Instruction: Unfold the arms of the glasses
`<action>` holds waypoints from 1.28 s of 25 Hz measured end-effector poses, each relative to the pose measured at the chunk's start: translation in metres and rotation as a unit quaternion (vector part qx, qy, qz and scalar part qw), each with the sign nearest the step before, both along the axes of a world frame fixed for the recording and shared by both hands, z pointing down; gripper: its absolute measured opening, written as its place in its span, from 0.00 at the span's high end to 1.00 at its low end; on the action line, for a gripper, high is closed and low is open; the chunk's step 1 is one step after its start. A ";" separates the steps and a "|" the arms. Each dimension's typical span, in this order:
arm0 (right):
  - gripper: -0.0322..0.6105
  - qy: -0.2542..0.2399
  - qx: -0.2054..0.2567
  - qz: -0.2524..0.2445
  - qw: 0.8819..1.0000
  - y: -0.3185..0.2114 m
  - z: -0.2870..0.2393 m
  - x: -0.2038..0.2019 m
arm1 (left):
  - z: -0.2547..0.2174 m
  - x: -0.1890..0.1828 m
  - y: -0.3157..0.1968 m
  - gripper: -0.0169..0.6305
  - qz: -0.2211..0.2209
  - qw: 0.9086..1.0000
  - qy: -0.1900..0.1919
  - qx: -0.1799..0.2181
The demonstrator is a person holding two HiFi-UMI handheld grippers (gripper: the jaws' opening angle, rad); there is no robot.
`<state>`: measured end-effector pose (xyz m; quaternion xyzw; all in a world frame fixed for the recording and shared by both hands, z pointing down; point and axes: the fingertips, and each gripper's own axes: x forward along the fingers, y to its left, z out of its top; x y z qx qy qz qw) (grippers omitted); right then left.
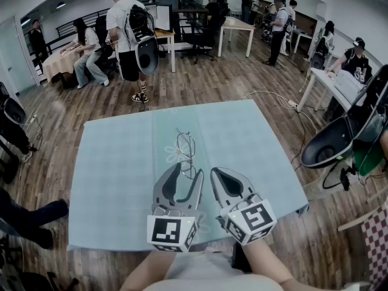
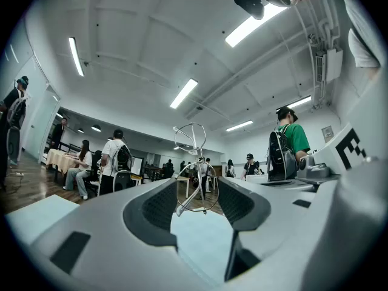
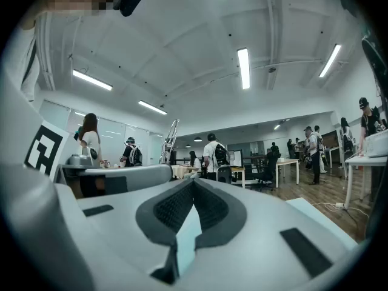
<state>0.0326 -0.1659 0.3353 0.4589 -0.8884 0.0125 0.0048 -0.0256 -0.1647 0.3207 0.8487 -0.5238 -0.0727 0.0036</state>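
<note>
Thin wire-rimmed glasses [image 1: 185,152] stand over the middle of the pale blue tablecloth [image 1: 115,168]. My left gripper [image 1: 188,170] has its jaws around the near lens, and the pads touch the rim on both sides. In the left gripper view the glasses [image 2: 195,183] sit upright between the jaws, one lens above the other, with a thin arm hanging folded across the lower lens. My right gripper [image 1: 217,174] is just to the right of the left one, shut and empty. Nothing lies between its pads in the right gripper view [image 3: 193,185].
The clothed table ends close to my body and at its right corner [image 1: 303,205]. Wooden floor surrounds it. Several people, chairs and white tables [image 1: 233,26] fill the room behind. A dark chair [image 1: 339,138] stands at the right and a cable [image 1: 273,96] runs on the floor.
</note>
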 end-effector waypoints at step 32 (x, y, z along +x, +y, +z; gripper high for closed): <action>0.94 0.026 0.046 0.000 0.999 -0.005 -0.015 -0.002 | 0.006 0.002 -0.007 0.64 0.170 0.971 0.130 -0.110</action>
